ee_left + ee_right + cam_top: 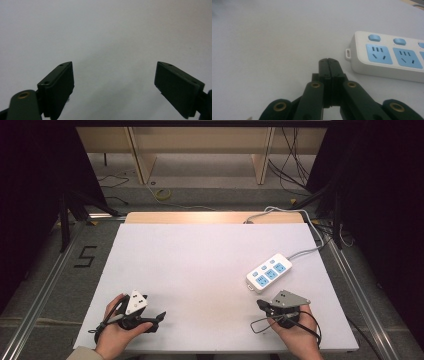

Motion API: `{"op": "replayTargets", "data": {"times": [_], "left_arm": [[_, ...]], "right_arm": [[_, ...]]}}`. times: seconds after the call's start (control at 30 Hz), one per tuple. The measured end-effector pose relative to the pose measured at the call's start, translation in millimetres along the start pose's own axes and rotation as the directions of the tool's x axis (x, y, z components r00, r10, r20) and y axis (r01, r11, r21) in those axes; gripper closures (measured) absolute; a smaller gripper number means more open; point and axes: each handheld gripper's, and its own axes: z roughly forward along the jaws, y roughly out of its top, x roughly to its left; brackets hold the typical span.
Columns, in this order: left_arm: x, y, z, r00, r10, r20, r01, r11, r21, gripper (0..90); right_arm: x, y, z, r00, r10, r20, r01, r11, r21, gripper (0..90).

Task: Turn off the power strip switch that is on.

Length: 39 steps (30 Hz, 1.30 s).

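Hands: two hands are seen at the bottom edge of the high view, each wrapped around a gripper, both low over the near part of the table (200, 265).
Left gripper (159, 316): held near the table's front left corner; in its own view (115, 80) the two black jaws are spread wide, with nothing but bare white surface between them.
Right gripper (261, 304): held near the front right; in its own view (329, 65) the jaws are pressed flat together, with nothing pinched between them.
Power strip (269, 272): laid flat on the right half of the table, just beyond the right gripper and not touched by it; it is white, with blue sockets and blue switches facing up (392, 56).
Cord (306, 251): a grey cord is run from the strip's far end off the table's far right side.
Table: covered by a white sheet; a wooden strip is left showing along the far edge.
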Motion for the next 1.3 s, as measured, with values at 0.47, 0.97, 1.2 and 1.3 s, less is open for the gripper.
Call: {"op": "replayTargets", "data": {"times": [0.47, 0.97, 1.2, 1.3], "left_arm": [[-0.6, 0.0, 0.4, 1.0000, 0.002, 0.003, -0.002, 1.0000, -0.003, 15.6], [-0.7, 0.0, 0.1, 0.9999, 0.011, 0.003, -0.011, 0.9999, -0.002, 15.7], [-1.1, 0.1, 0.3, 0.9999, 0.012, 0.003, -0.012, 0.9999, -0.003, 15.7], [-1.1, 0.1, 0.4, 0.9999, 0.013, 0.003, -0.013, 0.9999, -0.003, 15.7]], "right_arm": [[-7.1, 6.5, -0.6, 0.9993, 0.009, 0.037, -0.008, 1.000, -0.008, 90.0], [-15.8, 12.3, 0.2, 0.9973, 0.015, 0.072, -0.015, 1.000, -0.005, 90.0], [-22.0, 14.4, 2.2, 0.9957, 0.029, 0.088, -0.030, 1.000, 0.002, 90.0], [-24.8, 15.6, 3.5, 0.9953, 0.035, 0.090, -0.036, 0.999, 0.004, 90.0]]}}
